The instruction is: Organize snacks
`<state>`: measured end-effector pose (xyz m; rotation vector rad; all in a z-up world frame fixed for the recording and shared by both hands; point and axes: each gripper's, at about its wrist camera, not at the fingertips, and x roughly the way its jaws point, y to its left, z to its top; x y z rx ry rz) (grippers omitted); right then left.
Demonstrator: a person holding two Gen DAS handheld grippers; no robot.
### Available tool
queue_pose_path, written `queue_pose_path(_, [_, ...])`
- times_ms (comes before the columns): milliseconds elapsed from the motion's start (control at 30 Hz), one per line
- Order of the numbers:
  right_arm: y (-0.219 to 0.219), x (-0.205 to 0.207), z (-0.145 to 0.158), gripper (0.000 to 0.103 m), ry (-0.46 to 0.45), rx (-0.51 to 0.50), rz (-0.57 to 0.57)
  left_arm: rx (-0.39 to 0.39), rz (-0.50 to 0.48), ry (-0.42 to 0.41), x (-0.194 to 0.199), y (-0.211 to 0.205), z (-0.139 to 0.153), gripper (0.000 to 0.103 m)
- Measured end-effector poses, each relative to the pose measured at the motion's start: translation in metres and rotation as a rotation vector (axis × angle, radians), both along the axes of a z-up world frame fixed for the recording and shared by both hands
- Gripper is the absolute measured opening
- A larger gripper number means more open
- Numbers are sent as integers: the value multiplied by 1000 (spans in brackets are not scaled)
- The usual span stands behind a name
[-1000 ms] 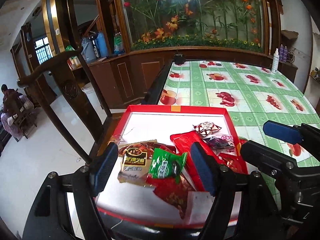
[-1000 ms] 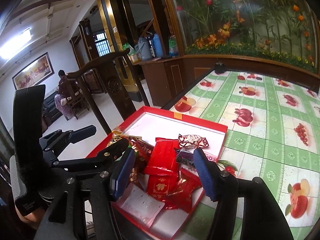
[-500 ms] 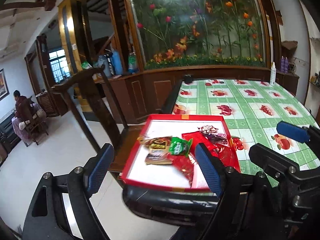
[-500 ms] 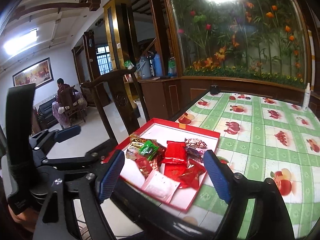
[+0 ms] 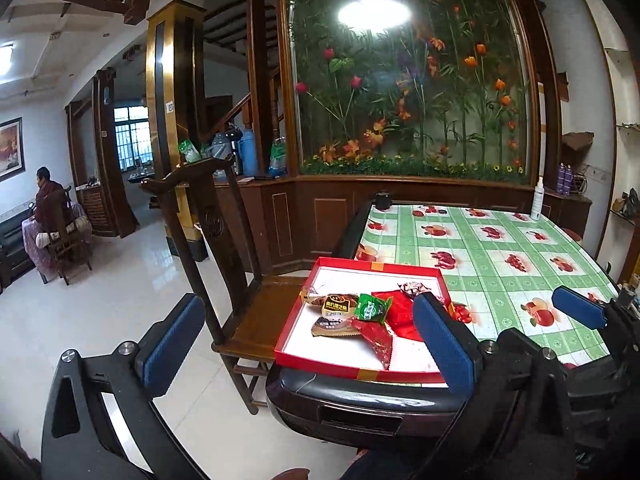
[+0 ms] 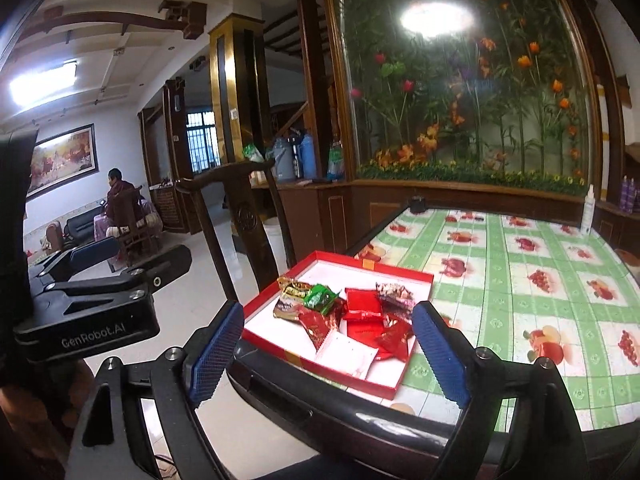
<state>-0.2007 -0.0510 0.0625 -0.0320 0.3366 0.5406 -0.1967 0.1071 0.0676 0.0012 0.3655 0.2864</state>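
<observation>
A shallow red tray [image 5: 320, 364] [image 6: 384, 268] with a white floor sits at the near corner of the table. In it lie a brown snack packet [image 5: 335, 310] [image 6: 289, 304], a green packet [image 5: 372, 307] [image 6: 320, 298], red packets [image 5: 378, 338] [image 6: 362, 306] and a patterned candy [image 5: 414, 287] [image 6: 394, 292]. My left gripper [image 5: 308, 344] is open and empty, held off the table's edge in front of the tray. My right gripper [image 6: 328, 352] is open and empty, also back from the tray. It shows at the right of the left wrist view [image 5: 580, 312].
The table carries a green fruit-print cloth [image 5: 500, 248] [image 6: 520, 280]. A dark wooden chair [image 5: 224, 264] [image 6: 240, 224] stands left of the tray. A white spray bottle [image 5: 537, 200] [image 6: 587, 210] stands at the far edge. A flower-painted glass wall is behind.
Both grippers have pulled back and up from the tray, so the tray looks smaller and farther. The snacks lie as before. Both stay open and empty.
</observation>
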Motion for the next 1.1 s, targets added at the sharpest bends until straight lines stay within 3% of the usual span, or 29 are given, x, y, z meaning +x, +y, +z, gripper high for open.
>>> queue_pose_path(133, [2, 2, -3, 89, -29, 9, -16, -4, -9, 8, 4, 0, -6, 103])
queue_pose_path(367, [-7, 16, -7, 89, 41, 84, -71, 19, -17, 25, 2, 1, -18, 103])
queue_pose_path(833, [9, 24, -14, 90, 52, 60, -85, -49, 41, 66, 5, 40, -36, 103])
queue_pose_path(1100, [16, 20, -16, 90, 40, 29, -70, -57, 44, 80, 6, 41, -39, 103])
